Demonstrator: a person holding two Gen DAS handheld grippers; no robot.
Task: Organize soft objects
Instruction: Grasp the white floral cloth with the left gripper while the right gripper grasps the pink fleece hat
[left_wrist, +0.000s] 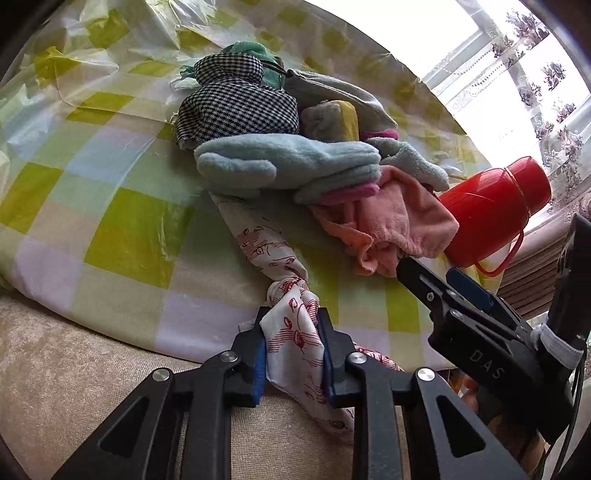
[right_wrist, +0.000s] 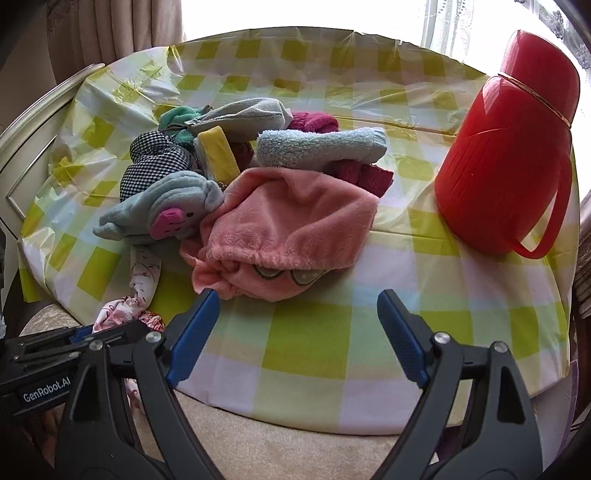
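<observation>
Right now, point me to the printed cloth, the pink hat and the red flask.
printed cloth (left_wrist: 291, 328), left wrist view, bunched part between the pads.
pink hat (right_wrist: 291, 218), right wrist view, fuzzy crown.
red flask (right_wrist: 502, 162), right wrist view, ribbed body.

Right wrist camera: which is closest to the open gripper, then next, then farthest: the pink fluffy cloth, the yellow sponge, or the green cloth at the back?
From the right gripper:
1. Pink fluffy cloth, just ahead of the fingertips.
2. Yellow sponge, mid-pile, left.
3. Green cloth, back left of the pile.
</observation>
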